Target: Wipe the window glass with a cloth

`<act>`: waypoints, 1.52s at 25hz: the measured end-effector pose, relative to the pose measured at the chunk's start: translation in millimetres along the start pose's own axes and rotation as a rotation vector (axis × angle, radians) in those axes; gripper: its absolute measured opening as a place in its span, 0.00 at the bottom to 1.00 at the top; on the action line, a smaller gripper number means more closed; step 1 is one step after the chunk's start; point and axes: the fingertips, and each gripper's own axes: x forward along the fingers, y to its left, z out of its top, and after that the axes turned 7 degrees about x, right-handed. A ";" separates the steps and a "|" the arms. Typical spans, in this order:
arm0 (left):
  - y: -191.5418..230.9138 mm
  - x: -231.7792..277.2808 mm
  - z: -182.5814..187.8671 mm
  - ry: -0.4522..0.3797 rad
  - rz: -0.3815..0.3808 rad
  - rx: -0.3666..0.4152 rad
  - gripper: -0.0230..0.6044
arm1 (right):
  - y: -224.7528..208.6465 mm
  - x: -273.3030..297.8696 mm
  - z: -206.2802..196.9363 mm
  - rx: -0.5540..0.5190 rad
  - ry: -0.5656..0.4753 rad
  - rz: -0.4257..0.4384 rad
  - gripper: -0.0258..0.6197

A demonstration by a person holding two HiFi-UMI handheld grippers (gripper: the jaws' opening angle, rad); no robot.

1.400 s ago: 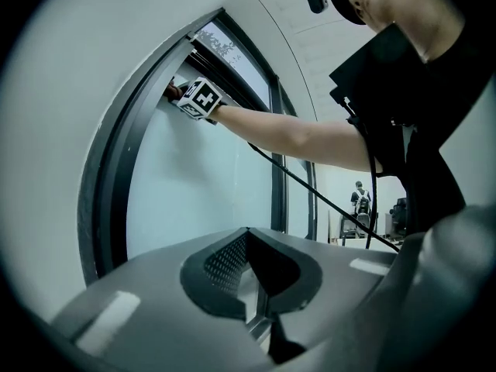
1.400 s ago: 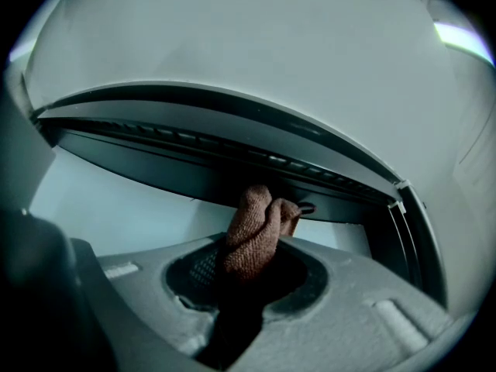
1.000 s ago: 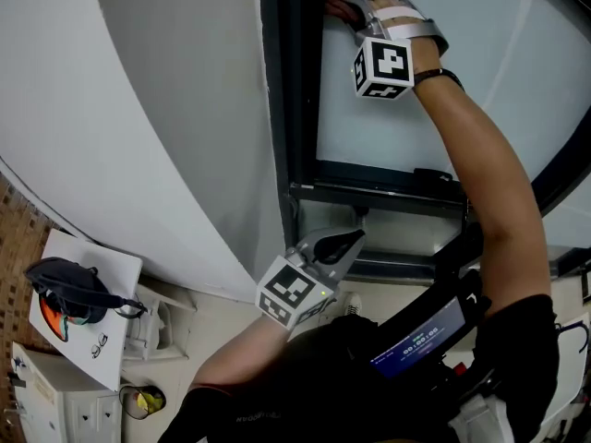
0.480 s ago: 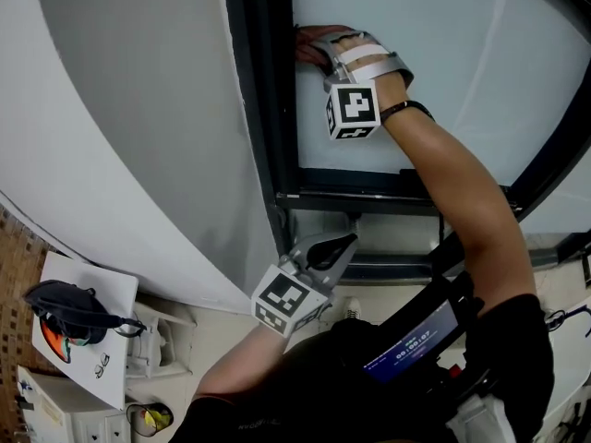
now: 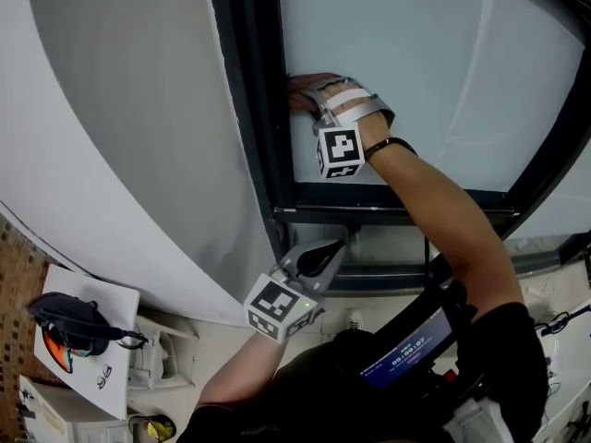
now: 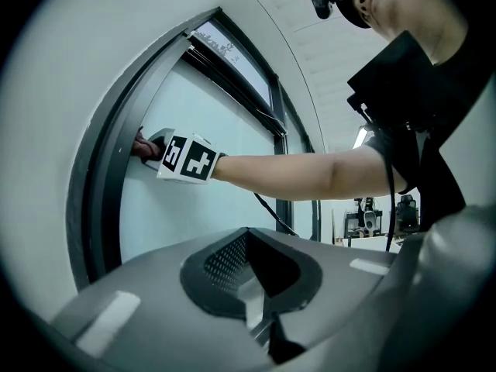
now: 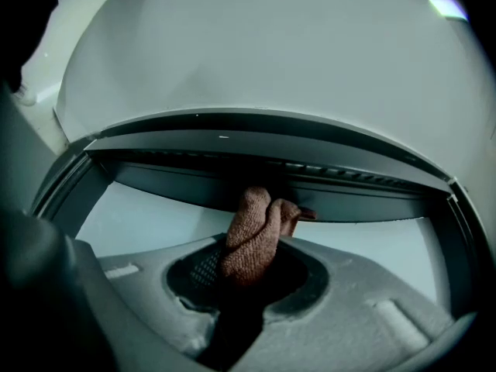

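Right gripper (image 5: 312,100): clamped on brown cloth (image 7: 252,242), at the left edge of the window glass (image 5: 416,72), against the dark frame (image 5: 245,109). Left gripper (image 5: 321,255): jaws together, empty, held low.

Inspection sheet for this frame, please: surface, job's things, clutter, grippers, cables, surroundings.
Surface: pale window glass in a dark metal frame; no marks discernible.
Job's things: reddish-brown knitted cloth, pressed on the glass beside the frame.
Clutter: dark goggles with orange lenses on a white sheet below.
Grippers: right gripper shut on the cloth; left gripper shut, empty, low by the sill.
Cables: thin black cable beside the glass.
Surroundings: plain grey wall.
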 end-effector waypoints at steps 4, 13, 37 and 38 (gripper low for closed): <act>4.3 -3.1 1.7 -0.003 0.016 0.002 0.06 | 29.1 2.6 -0.1 -0.019 0.002 0.037 0.15; 8.7 9.2 1.8 0.005 0.030 0.000 0.06 | 70.8 10.8 -11.2 -0.044 0.003 0.130 0.15; 22.4 -6.2 13.1 -0.040 0.015 0.040 0.06 | -302.0 -95.6 -86.7 -0.100 0.135 -0.410 0.15; 22.3 -5.5 15.2 -0.044 0.018 0.044 0.06 | -314.5 -95.3 -91.5 -0.114 0.144 -0.424 0.15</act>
